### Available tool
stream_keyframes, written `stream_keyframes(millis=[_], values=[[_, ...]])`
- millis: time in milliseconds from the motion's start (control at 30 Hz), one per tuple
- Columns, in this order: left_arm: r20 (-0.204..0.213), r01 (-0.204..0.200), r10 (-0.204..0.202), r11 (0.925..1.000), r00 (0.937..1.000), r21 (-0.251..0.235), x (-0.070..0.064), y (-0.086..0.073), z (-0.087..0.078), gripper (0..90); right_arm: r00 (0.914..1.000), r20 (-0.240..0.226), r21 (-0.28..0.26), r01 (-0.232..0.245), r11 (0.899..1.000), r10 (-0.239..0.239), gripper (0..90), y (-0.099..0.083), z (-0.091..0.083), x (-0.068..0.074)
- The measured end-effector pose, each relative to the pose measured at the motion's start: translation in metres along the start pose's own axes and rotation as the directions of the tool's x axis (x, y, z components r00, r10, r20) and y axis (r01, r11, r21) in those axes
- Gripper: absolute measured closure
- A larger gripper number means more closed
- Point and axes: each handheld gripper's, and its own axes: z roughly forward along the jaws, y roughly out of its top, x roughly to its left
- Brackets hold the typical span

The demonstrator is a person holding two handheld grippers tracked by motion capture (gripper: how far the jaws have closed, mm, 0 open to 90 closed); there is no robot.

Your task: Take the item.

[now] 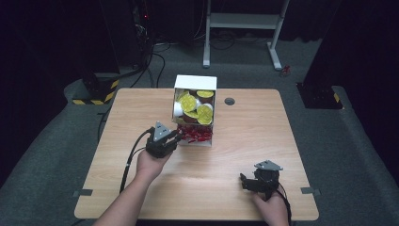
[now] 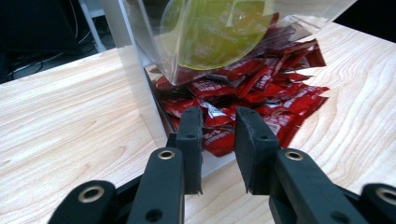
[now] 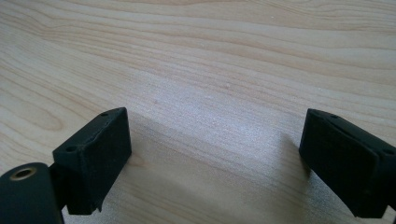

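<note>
The left tongs (image 2: 218, 140) are held at the open lower front of a white dispenser box (image 1: 195, 83), near the middle of the tabletop (image 1: 244, 155). A red sachet (image 2: 219, 138) from the heap of red sachets (image 2: 261, 93) is seen between the narrowly parted jaws; whether it is pinched cannot be told. Yellow-lidded cups (image 1: 196, 106) are stacked in the upper part (behind clear plastic). The right tongs (image 1: 245, 181) are held wide apart over bare wood near the front right edge, with nothing between them.

yellow lid (image 2: 219, 32): cut off by top edge | packet print (image 2: 219, 135): blurred
</note>
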Motion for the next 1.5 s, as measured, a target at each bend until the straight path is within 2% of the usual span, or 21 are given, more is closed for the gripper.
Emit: stream_keyframes(millis=[233,400,500,667,767,867,1000,1167,1300,1500], values=[[0.005,-0.015,0.015,0.9997,0.9999,-0.017,-0.005,0.001,-0.016,72.4,1.0000,0.000,0.000,0.000,1.000,0.000,9.0,0.000,0.000,0.000],[0.003,-0.025,0.025,0.9996,0.9997,-0.015,-0.006,0.000,-0.017,71.4,1.0000,0.000,0.000,-0.003,1.000,0.003,9.0,0.000,0.000,0.000],[0.002,-0.029,0.029,0.9995,0.9996,-0.013,-0.007,0.000,-0.016,66.9,1.0000,0.000,0.000,-0.003,1.000,0.003,9.0,0.000,0.000,0.000],[-0.016,-0.040,0.040,0.9992,0.9991,-0.008,-0.010,-0.001,-0.014,51.9,1.0000,0.000,0.000,0.000,1.000,0.000,9.0,0.000,0.000,0.000],[-0.029,-0.049,0.049,0.9988,0.9984,-0.001,-0.010,-0.001,-0.010,47.0,1.0000,0.001,-0.001,0.003,1.000,-0.003,9.0,0.000,0.000,0.000],[-0.041,-0.051,0.052,0.9984,0.9978,0.023,-0.010,0.003,0.000,45.6,1.0000,0.000,-0.001,0.001,1.000,-0.001,9.0,0.000,0.000,0.000],[-0.050,-0.055,0.056,0.9981,0.9972,0.028,-0.009,0.006,0.007,47.3,1.0000,0.000,0.000,0.000,1.000,0.000,9.0,0.000,0.000,0.000],[-0.072,-0.044,0.045,0.9987,0.9963,0.024,-0.007,0.006,0.011,56.8,1.0000,0.000,0.000,0.000,1.000,0.000,9.0,0.000,0.000,0.000],[-0.082,-0.054,0.056,0.9983,0.9951,0.022,-0.007,0.005,0.010,63.5,1.0000,0.001,-0.001,0.002,1.000,-0.002,9.0,0.000,0.000,0.000],[-0.078,-0.042,0.043,0.9990,0.9960,0.016,-0.004,0.002,0.008,72.8,1.0000,0.000,0.000,0.001,1.000,-0.001,9.0,0.000,0.000,0.000]])
